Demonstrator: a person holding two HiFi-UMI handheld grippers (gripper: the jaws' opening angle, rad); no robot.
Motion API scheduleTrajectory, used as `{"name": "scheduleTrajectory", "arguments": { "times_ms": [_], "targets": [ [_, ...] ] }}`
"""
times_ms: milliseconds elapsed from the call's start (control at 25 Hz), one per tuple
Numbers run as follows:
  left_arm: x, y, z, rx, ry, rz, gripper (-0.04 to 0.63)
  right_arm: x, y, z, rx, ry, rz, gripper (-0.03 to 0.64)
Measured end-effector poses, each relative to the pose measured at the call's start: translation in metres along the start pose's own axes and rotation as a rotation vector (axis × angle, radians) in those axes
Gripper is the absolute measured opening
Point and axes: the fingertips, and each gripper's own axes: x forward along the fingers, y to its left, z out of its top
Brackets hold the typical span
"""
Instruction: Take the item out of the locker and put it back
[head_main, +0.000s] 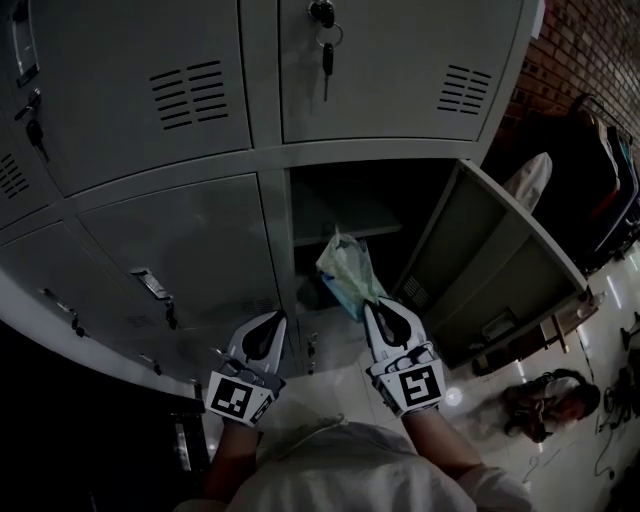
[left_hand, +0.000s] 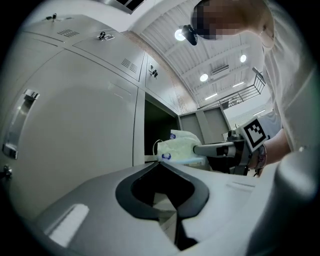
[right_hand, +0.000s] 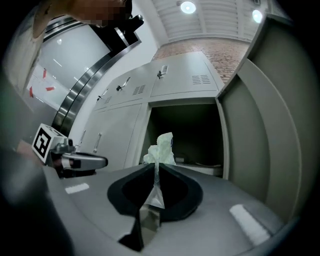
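Brick wall (head_main: 590, 40) right; glossy tiled floor (head_main: 480, 425); round ceiling lamps (right_hand: 188, 6).

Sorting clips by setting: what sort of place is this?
Likely a locker area in a workshop-like hall: grey metal lockers, a key hanging in one lock, a brick wall.

Smooth matt metal locker (head_main: 170, 240), crinkly thin plastic packet (head_main: 347, 272), rough brick wall (head_main: 590, 40).

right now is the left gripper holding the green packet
No, the pale green packet is pinched in the right gripper, while the left gripper has nothing between its fingers.
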Motion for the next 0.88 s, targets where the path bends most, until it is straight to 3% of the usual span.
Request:
{"name": "scheduleTrajectory", "arguments": {
  "times_ms": [320,520,640,800,880],
  "targets": [
    [-0.032,-0.028,-0.014,-0.001,0.03,-0.019,-0.031,-0.033,0.028,-0.031,0.13,0.074,-0.023,0.023],
    [-0.056,-0.062,-0.015,-0.001,0.049,-0.03,-0.031,-0.068,0.043,-0.03,0.089,0.078,-0.025,0.023],
    [-0.073,-0.086,-0.012,-0.006,0.04,-0.006,-0.031,-0.097,0.052,-0.032,0.062,0.074,0.006,0.023],
    [-0.101,-0.128,-0.02,-0.026,0.064,0.035,-0.031,-0.145,0.054,-0.043,0.174,0.093,0.031,0.023],
    [-0.118,-0.153,-0.025,-0.034,0.081,0.051,-0.031,-0.173,0.055,-0.049,0.179,0.118,0.034,0.023]
  ]
}}
